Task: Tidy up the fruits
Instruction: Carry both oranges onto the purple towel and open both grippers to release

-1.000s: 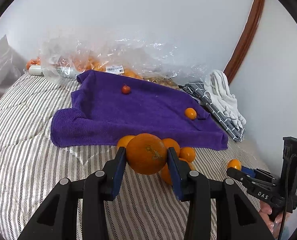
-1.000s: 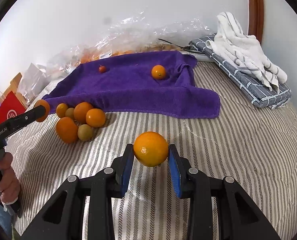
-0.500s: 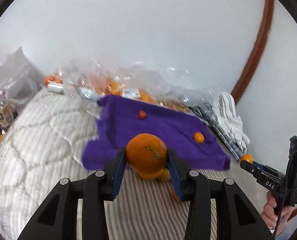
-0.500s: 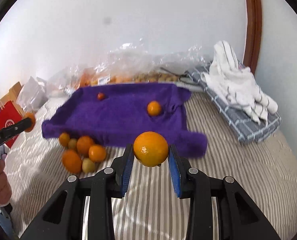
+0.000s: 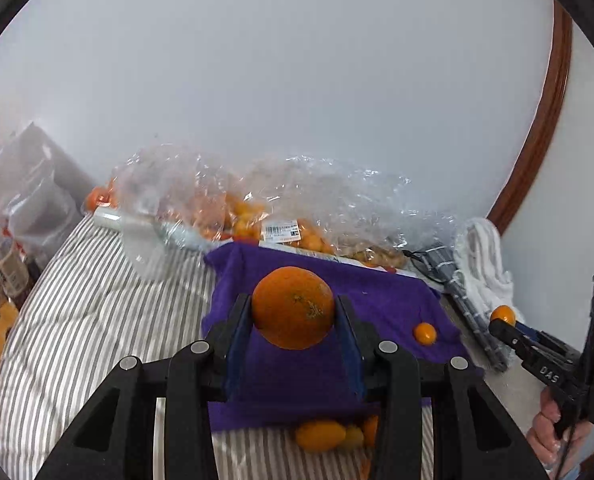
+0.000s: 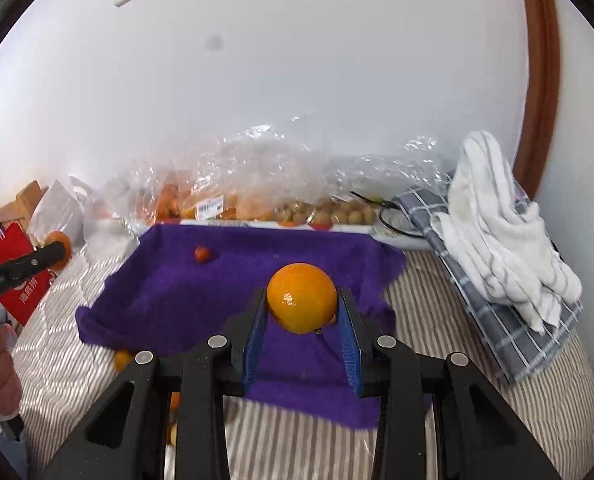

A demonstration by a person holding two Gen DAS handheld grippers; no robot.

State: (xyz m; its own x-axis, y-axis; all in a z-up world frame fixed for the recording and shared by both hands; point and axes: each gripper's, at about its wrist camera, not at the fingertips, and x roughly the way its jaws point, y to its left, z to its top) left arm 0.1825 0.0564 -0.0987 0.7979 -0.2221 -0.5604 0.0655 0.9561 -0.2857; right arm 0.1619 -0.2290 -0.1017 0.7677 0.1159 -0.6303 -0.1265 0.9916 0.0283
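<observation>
Now lifted over the purple towel, the left gripper clamps a large orange, the right gripper a smaller orange; placement looks next.

Both wrist views face the purple towel, wallward

Fuzzy matt purple towel, crinkly glossy plastic wrap (clear), dimpled orange peel.
</observation>
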